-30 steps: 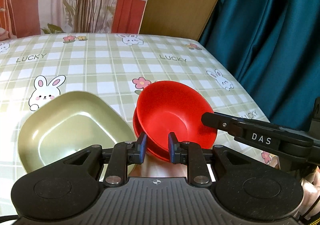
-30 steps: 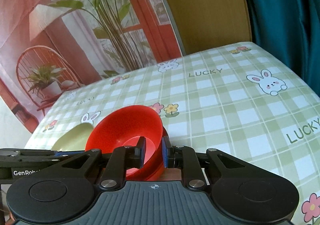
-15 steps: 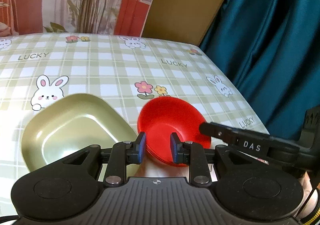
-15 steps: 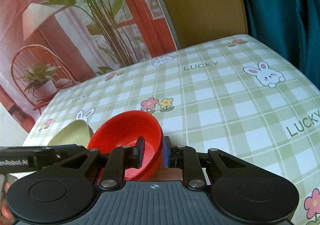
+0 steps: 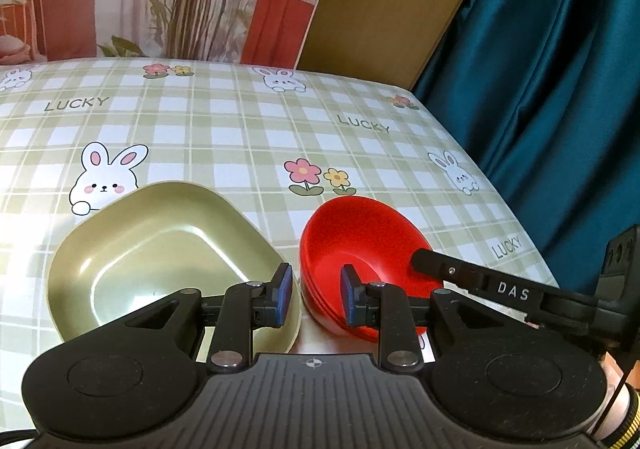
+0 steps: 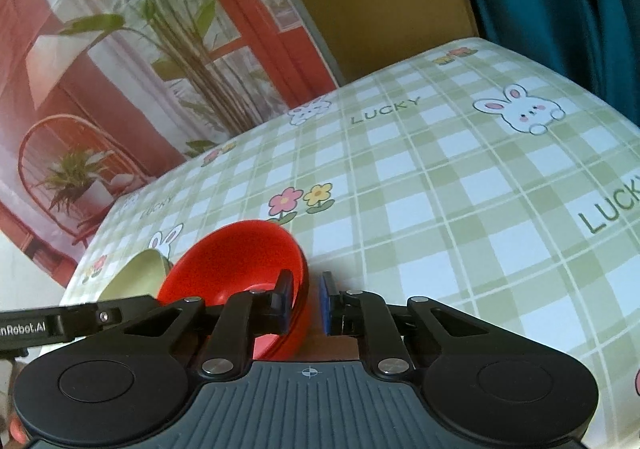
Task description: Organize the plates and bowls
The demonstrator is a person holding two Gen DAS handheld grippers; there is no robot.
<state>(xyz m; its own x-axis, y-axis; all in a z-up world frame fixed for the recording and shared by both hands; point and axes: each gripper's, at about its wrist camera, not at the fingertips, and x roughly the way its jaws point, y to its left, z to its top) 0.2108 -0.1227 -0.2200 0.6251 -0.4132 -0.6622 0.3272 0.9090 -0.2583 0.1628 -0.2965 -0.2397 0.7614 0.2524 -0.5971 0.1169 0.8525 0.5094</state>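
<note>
Checked tablecloth point(image 5: 224, 129) was seen beneath stacked red bowls point(image 5: 360, 233), whose rim was straddled by the closing right gripper point(image 6: 306, 301); at nine o'clock a green plate point(image 5: 160, 249) lay, the left gripper point(image 5: 316, 297) narrowly parted.

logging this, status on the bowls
Right gripper, jaws closing over red bowl stack rim. Left gripper straddles other rim, unclamped. Green square plate beside.
</note>
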